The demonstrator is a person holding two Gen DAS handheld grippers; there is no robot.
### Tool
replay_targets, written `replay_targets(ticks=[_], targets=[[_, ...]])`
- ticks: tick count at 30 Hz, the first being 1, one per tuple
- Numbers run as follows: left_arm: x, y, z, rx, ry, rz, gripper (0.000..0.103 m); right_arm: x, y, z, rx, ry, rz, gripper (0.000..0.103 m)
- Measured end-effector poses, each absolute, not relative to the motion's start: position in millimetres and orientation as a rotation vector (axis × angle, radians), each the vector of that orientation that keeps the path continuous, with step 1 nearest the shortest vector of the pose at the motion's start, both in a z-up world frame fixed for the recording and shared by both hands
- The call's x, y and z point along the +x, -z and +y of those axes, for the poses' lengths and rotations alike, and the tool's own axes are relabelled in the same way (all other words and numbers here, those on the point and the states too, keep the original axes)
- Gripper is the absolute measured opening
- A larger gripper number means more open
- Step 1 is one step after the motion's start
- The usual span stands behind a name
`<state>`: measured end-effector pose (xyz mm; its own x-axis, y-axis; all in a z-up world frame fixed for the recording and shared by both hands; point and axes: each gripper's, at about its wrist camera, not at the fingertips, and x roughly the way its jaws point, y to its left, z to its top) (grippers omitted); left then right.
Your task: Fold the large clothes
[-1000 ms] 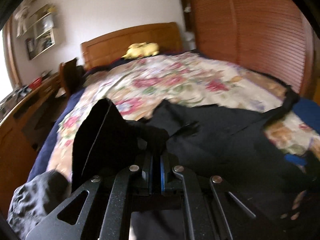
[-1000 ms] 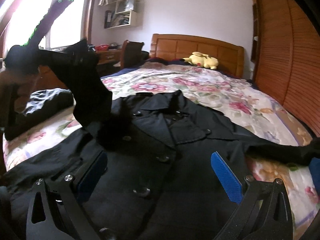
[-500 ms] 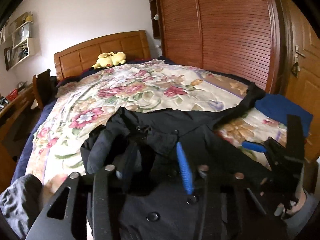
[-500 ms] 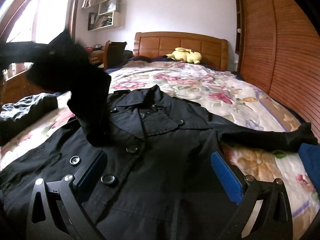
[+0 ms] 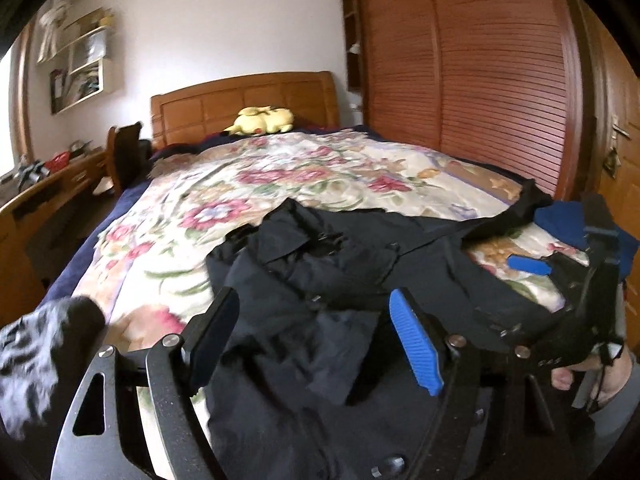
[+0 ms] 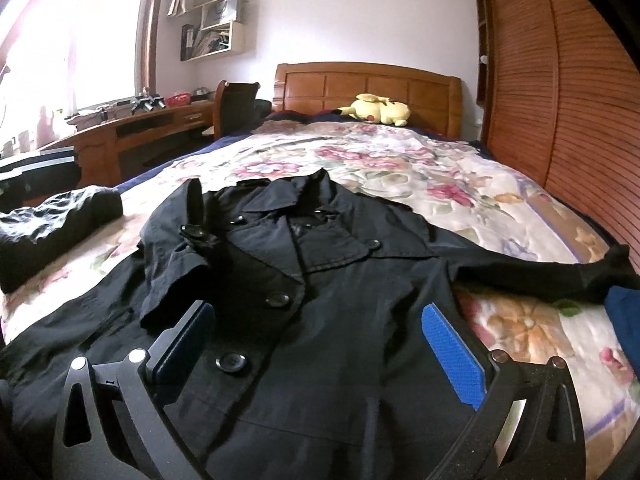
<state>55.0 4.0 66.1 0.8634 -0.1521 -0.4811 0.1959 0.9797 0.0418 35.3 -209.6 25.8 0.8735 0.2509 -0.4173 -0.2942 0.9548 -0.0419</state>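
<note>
Black coat (image 6: pixel 320 300) lies beneath both grippers, left (image 5: pixel 316 336) and right (image 6: pixel 320 344), jaws spread, empty.

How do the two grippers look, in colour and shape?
The left gripper and the right gripper look alike: black, grainy metal linkages with triangular cut-outs and silver rivets, ending in flat fingers with ribbed blue pads.

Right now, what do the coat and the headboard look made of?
Black coat: woven fabric, maybe cotton blend; matte with faint sheen, crisp creases, glossy plastic-looking buttons. Headboard: wood or veneer, orange-brown, smooth and glossy, with recessed panels.
</note>
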Motion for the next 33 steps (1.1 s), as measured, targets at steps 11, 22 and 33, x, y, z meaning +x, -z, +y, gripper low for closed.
replay_targets(ticks=[11,22,33], targets=[[51.1,-25.2,57.7,-0.003,0.115,0.515,0.078,44.3,-29.4,-168.4,-0.143,-0.395,0.428,0.086],[48.6,3.8,85.1,-0.04,0.092,0.548,0.079,79.4,-28.5,-135.7,-0.172,-0.448,0.454,0.074],[44.6,15.0,95.3,-0.074,0.079,0.565,0.079,107.9,-8.1,-109.2,-0.218,-0.499,0.559,0.051]])
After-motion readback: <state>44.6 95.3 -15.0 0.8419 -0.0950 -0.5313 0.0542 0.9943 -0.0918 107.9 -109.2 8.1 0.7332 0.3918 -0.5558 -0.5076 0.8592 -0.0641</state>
